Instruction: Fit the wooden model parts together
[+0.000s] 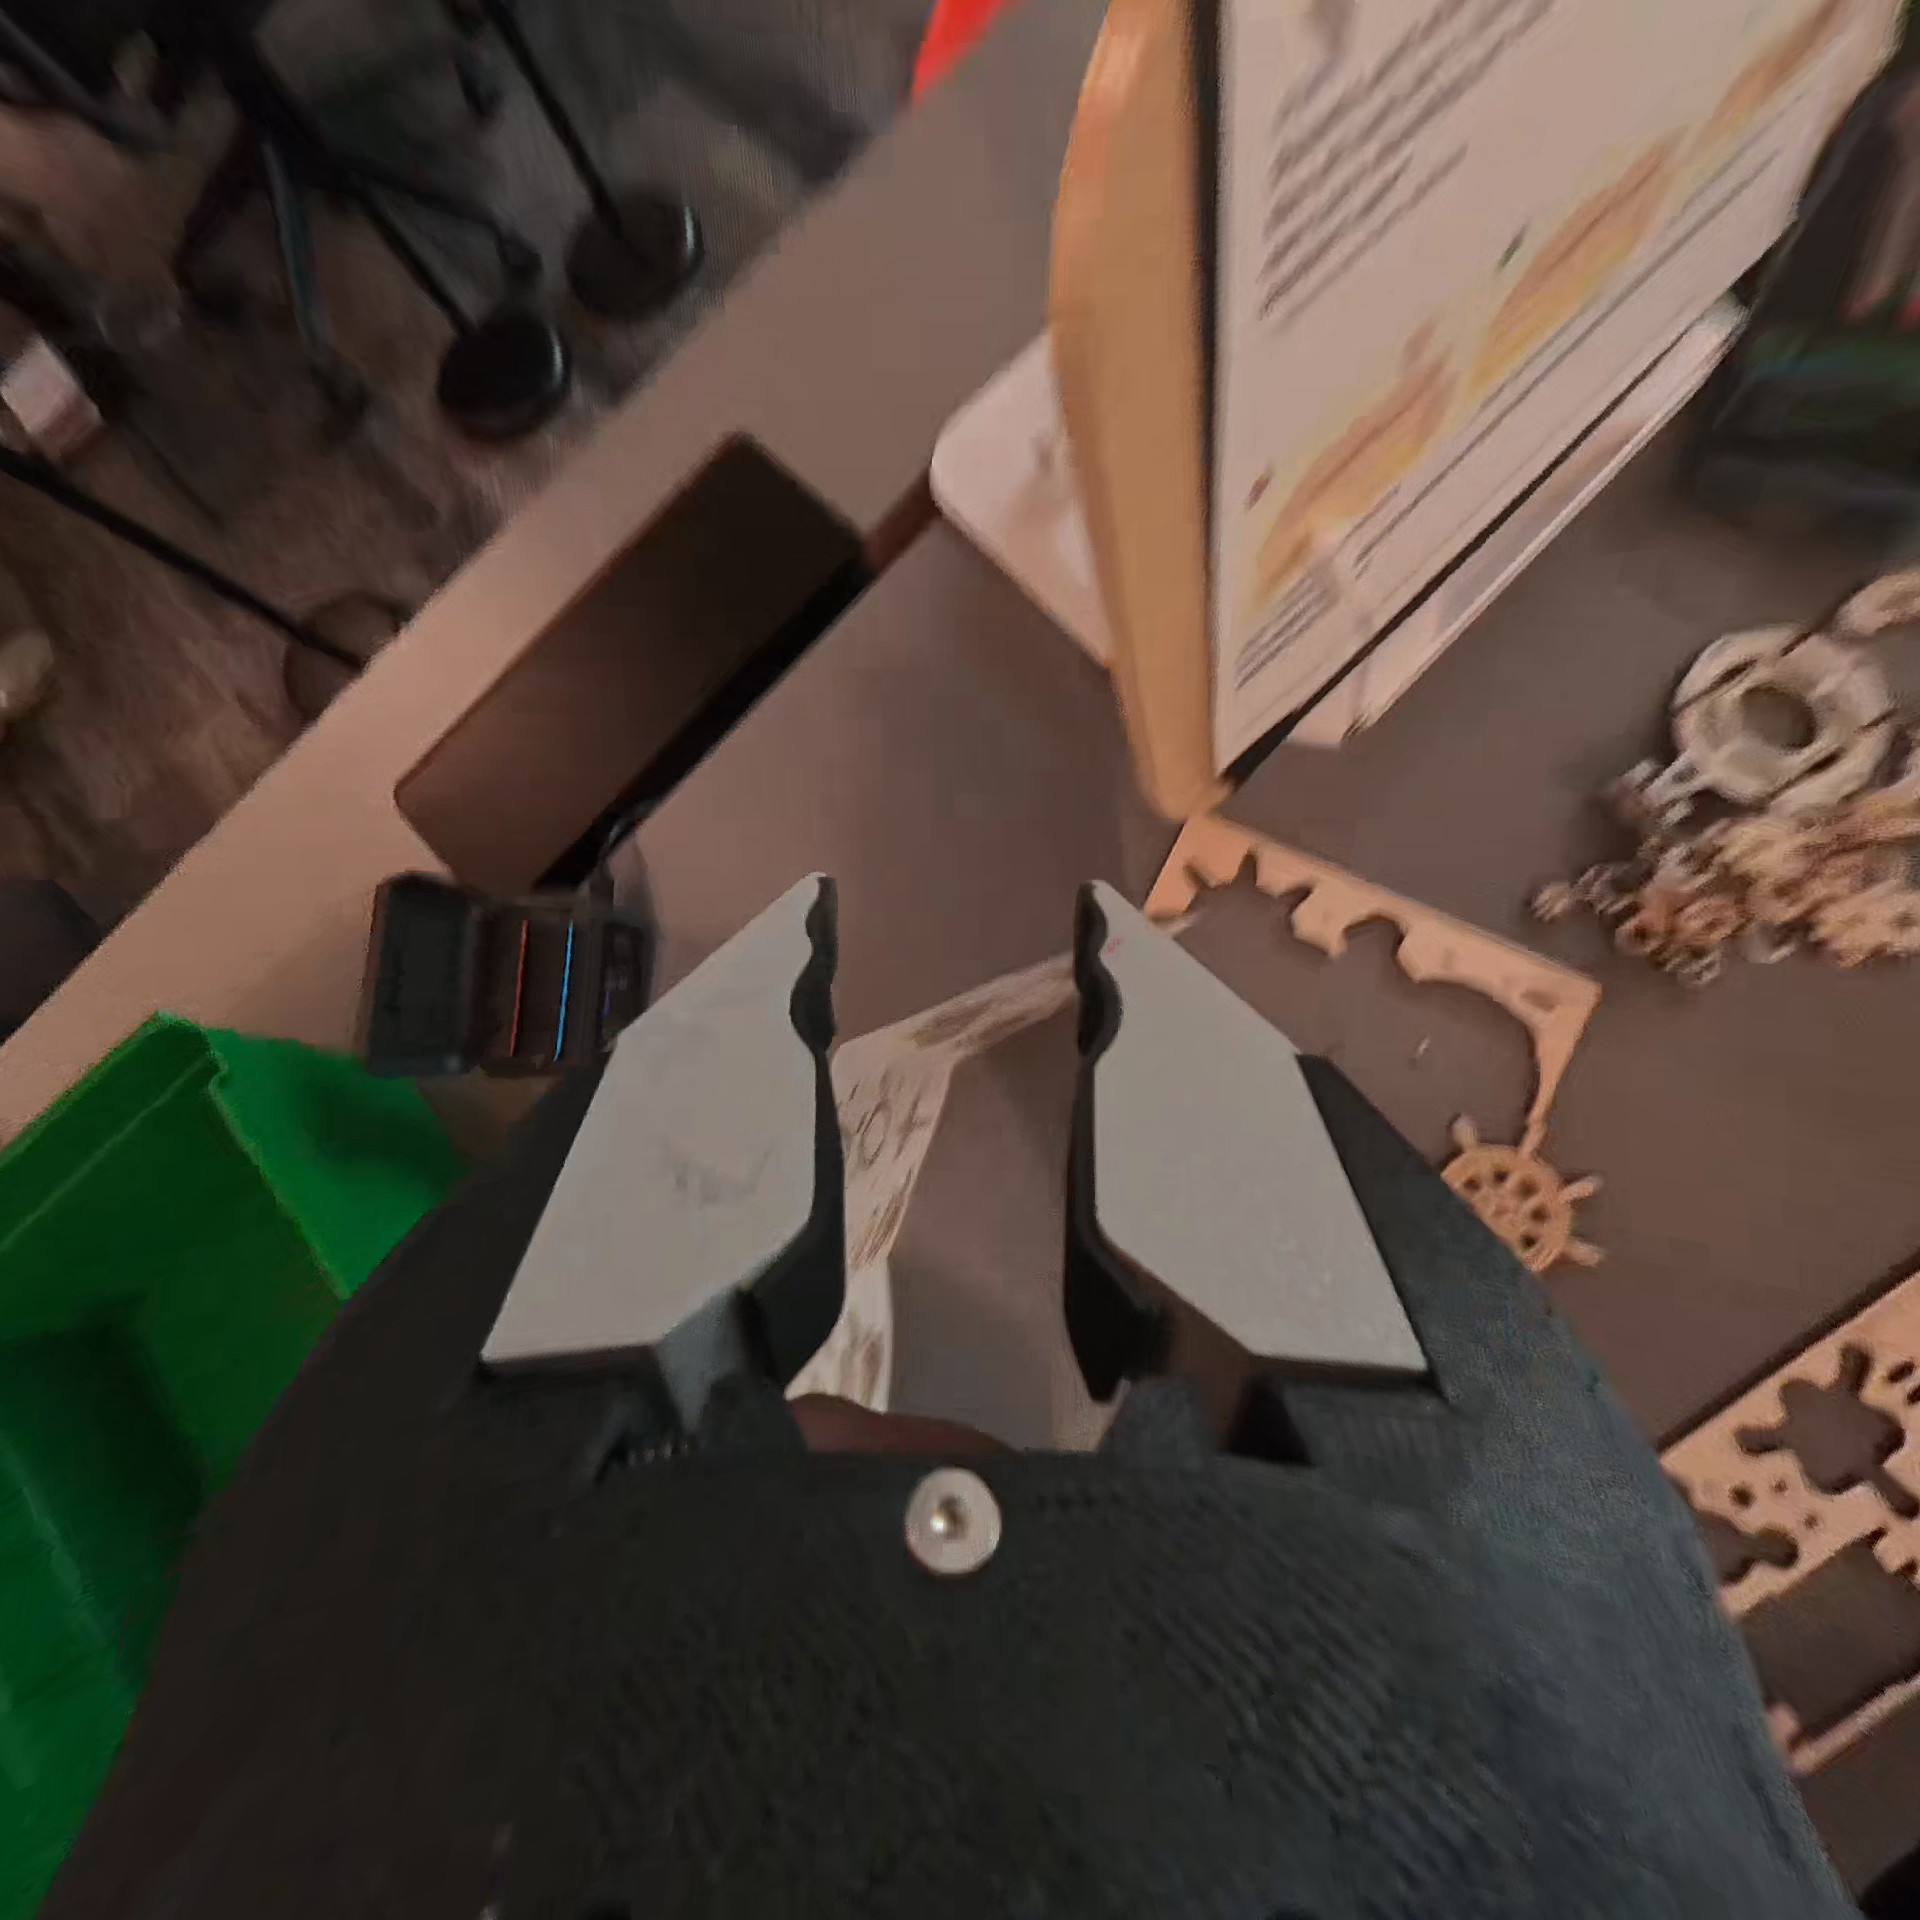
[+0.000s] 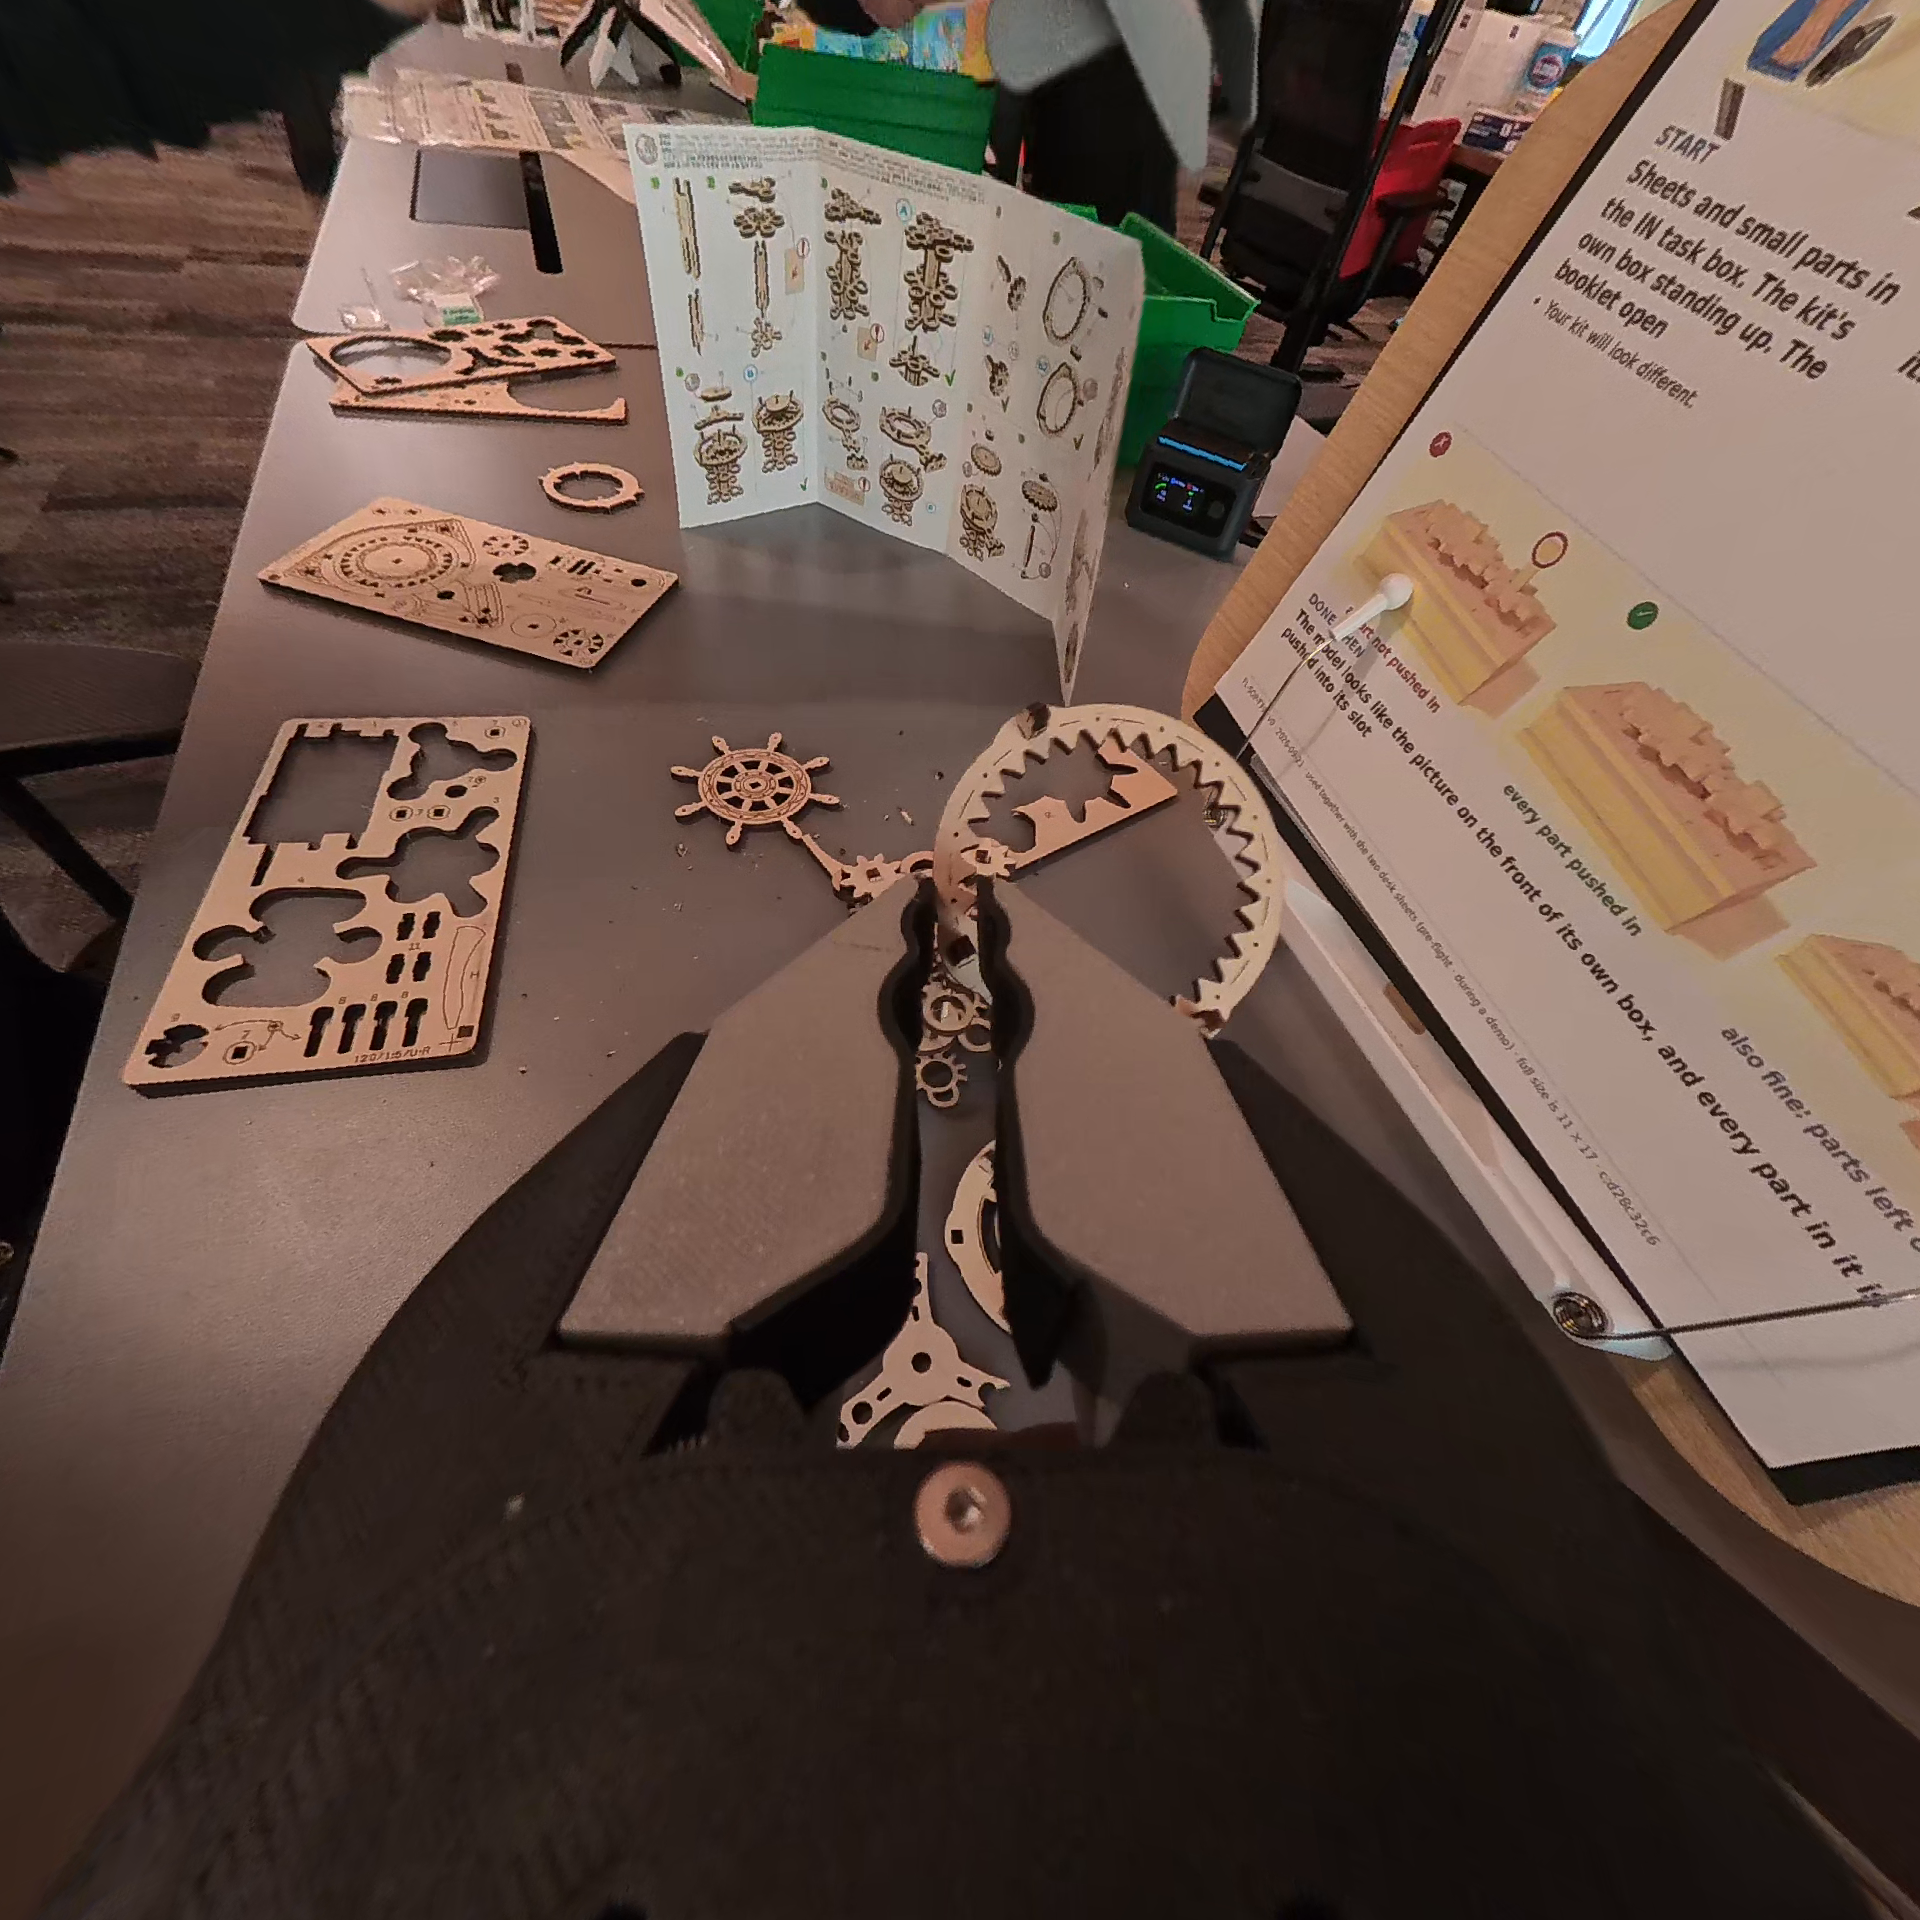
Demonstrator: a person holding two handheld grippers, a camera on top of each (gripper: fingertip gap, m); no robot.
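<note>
In the right wrist view my right gripper [image 2: 951, 909] is shut on the left edge of a wooden ring gear [image 2: 1101, 722] with inner teeth, held upright just above the table. Small wooden gears [image 2: 940, 1044] and a spoked part [image 2: 920, 1366] lie under its fingers. A ship's wheel part [image 2: 753, 784] lies ahead on the left. In the blurred left wrist view my left gripper [image 1: 956, 935] is open and empty above the table, over a folded booklet [image 1: 914, 1049]. An emptied sheet frame [image 1: 1403, 956], the ship's wheel [image 1: 1517, 1205] and a pile of wooden parts [image 1: 1766, 821] lie to its right.
Punched-out wooden sheets [image 2: 332, 894] [image 2: 468, 577] [image 2: 468, 364] and a small ring [image 2: 592, 485] lie left on the grey table [image 2: 623, 1195]. The instruction booklet [image 2: 883, 343] stands behind. A board with a printed sheet [image 2: 1662, 727] stands close on the right. Also present are green bins [image 1: 156, 1247] and a small black device [image 2: 1210, 457].
</note>
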